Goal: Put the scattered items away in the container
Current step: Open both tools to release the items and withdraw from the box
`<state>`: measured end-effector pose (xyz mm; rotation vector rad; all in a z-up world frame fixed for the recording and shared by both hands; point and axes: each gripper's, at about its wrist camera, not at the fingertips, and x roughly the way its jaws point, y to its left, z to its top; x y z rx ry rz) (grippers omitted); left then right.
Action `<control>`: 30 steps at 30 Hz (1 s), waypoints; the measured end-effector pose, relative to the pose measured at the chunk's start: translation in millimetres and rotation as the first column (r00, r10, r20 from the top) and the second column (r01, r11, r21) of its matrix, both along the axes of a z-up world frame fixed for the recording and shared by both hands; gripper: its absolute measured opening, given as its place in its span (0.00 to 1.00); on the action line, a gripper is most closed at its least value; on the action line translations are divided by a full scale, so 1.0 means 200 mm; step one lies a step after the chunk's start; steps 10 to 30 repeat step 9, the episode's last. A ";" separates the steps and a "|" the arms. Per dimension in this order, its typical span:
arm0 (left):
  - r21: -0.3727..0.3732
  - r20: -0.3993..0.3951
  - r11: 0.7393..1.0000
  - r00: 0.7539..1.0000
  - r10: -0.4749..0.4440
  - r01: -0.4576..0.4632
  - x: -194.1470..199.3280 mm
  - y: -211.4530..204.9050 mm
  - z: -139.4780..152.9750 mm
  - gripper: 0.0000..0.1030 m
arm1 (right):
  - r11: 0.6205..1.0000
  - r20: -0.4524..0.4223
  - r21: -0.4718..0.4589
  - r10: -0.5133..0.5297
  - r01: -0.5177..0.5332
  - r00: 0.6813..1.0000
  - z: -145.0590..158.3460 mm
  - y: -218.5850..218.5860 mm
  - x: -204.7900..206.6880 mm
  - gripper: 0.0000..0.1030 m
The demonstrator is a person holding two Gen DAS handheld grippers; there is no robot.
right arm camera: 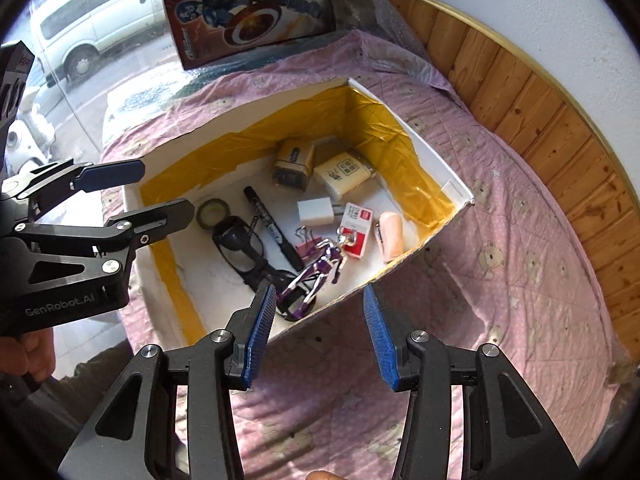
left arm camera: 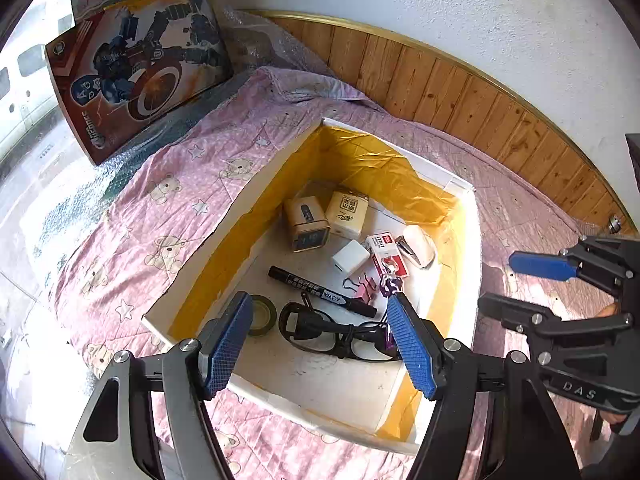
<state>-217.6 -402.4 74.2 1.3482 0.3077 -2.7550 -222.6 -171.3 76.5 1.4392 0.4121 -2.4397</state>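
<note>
1. Two hand-held grippers hang over a bed spread with a pink bear-print quilt (right arm camera: 500, 240); the left hand-held gripper (left arm camera: 320, 332) stands wide, nothing between its blue pads, above the near end of the container (left arm camera: 464, 248).
2. Right hand-held gripper (right arm camera: 320, 320) is wide as well and carries nothing, poised just outside the container's near wall.
3. Nearest inside the white, yellow-lined container lie black glasses (left arm camera: 340, 332), with a purple keychain figure (right arm camera: 316, 276) to their right and a roll of tape (left arm camera: 262, 314) to their left.
4. Further in, a black marker (left arm camera: 320, 290) lies slantwise, pink binder clips (left arm camera: 366, 288) just beside it.
5. Beyond these sit a white charger cube (left arm camera: 350, 258), a red-and-white card (left arm camera: 386, 254) and a small white stapler (left arm camera: 418, 244).
6. Farthest in, two small boxes (left arm camera: 308, 222) stand side by side, touching.
7. Past the container, a toy-robot box (left arm camera: 136, 64) leans by the window.
</note>
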 end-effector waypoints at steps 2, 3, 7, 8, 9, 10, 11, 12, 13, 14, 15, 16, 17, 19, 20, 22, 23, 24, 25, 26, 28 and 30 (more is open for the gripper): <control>-0.005 -0.010 1.000 1.000 -0.008 0.008 0.06 -0.01 0.05 0.69 | 0.999 0.001 -0.044 -0.018 0.018 1.000 0.00 0.00 0.05 0.47; -0.008 -0.016 1.000 1.000 -0.013 0.013 0.09 0.00 0.07 0.69 | 0.998 -0.005 -0.062 -0.028 0.027 1.000 0.00 0.00 0.07 0.47; -0.029 -0.047 0.999 0.998 -0.031 0.029 0.17 0.03 0.13 0.69 | 0.993 -0.044 -0.106 -0.056 0.051 0.997 0.03 -0.02 0.16 0.47; -0.033 -0.053 0.999 0.998 -0.033 0.031 0.18 0.04 0.14 0.68 | 0.993 -0.053 -0.105 -0.059 0.053 0.997 0.03 -0.03 0.18 0.47; -0.033 -0.057 0.999 0.998 -0.036 0.034 0.20 0.04 0.15 0.69 | 0.993 -0.062 -0.102 -0.062 0.056 0.996 0.03 -0.04 0.20 0.47; -0.033 -0.057 0.999 0.998 -0.036 0.034 0.20 0.04 0.15 0.69 | 0.993 -0.062 -0.102 -0.062 0.056 0.996 0.03 -0.04 0.20 0.47; -0.033 -0.057 0.999 0.998 -0.036 0.034 0.20 0.04 0.15 0.69 | 0.993 -0.062 -0.102 -0.062 0.056 0.996 0.03 -0.04 0.20 0.47; -0.033 -0.057 0.999 0.998 -0.036 0.034 0.20 0.04 0.15 0.69 | 0.993 -0.062 -0.102 -0.062 0.056 0.996 0.03 -0.04 0.20 0.47; -0.033 -0.057 0.999 0.998 -0.036 0.034 0.20 0.04 0.15 0.69 | 0.993 -0.062 -0.102 -0.062 0.056 0.996 0.03 -0.04 0.20 0.47; -0.033 -0.057 0.999 0.998 -0.036 0.034 0.20 0.04 0.15 0.69 | 0.993 -0.062 -0.102 -0.062 0.056 0.996 0.03 -0.04 0.20 0.47; -0.033 -0.057 0.999 0.998 -0.036 0.034 0.20 0.04 0.15 0.69 | 0.993 -0.062 -0.102 -0.062 0.056 0.996 0.03 -0.04 0.20 0.47; -0.033 -0.057 0.999 0.998 -0.036 0.034 0.20 0.04 0.15 0.69 | 0.993 -0.062 -0.102 -0.062 0.056 0.996 0.03 -0.04 0.20 0.47; -0.033 -0.057 0.999 0.998 -0.036 0.034 0.20 0.04 0.15 0.69 | 0.993 -0.062 -0.102 -0.062 0.056 0.996 0.03 -0.04 0.20 0.47; -0.033 -0.057 0.999 0.998 -0.036 0.034 0.20 0.04 0.15 0.69 | 0.993 -0.062 -0.102 -0.062 0.056 0.996 0.03 -0.04 0.20 0.47; -0.033 -0.057 0.999 0.998 -0.036 0.034 0.20 0.04 0.15 0.69 | 0.993 -0.062 -0.102 -0.062 0.056 0.996 0.03 -0.04 0.20 0.47; -0.033 -0.057 0.999 0.998 -0.036 0.034 0.20 0.04 0.15 0.69 | 0.993 -0.062 -0.102 -0.062 0.056 0.996 0.03 -0.04 0.20 0.47; -0.033 -0.057 0.999 0.998 -0.036 0.034 0.20 0.04 0.15 0.69 | 0.993 -0.062 -0.102 -0.062 0.056 0.996 0.03 -0.04 0.20 0.47; -0.033 -0.057 0.999 0.998 -0.036 0.034 0.20 0.04 0.15 0.69 | 0.993 -0.062 -0.102 -0.062 0.056 0.996 0.03 -0.04 0.20 0.47; -0.033 -0.057 0.999 0.998 -0.036 0.034 0.20 0.04 0.15 0.69 | 0.993 -0.062 -0.102 -0.062 0.056 0.996 0.03 -0.04 0.20 0.47; -0.033 -0.057 0.999 0.998 -0.036 0.034 0.20 0.04 0.15 0.69 | 0.993 -0.062 -0.102 -0.062 0.056 0.996 0.03 -0.04 0.20 0.47; -0.033 -0.057 0.999 0.998 -0.036 0.034 0.20 0.04 0.15 0.69 | 0.993 -0.062 -0.102 -0.062 0.056 0.996 0.03 -0.04 0.20 0.47; -0.033 -0.057 0.999 0.998 -0.036 0.034 0.20 0.04 0.15 0.69 | 0.993 -0.062 -0.102 -0.062 0.056 0.996 0.03 -0.04 0.20 0.47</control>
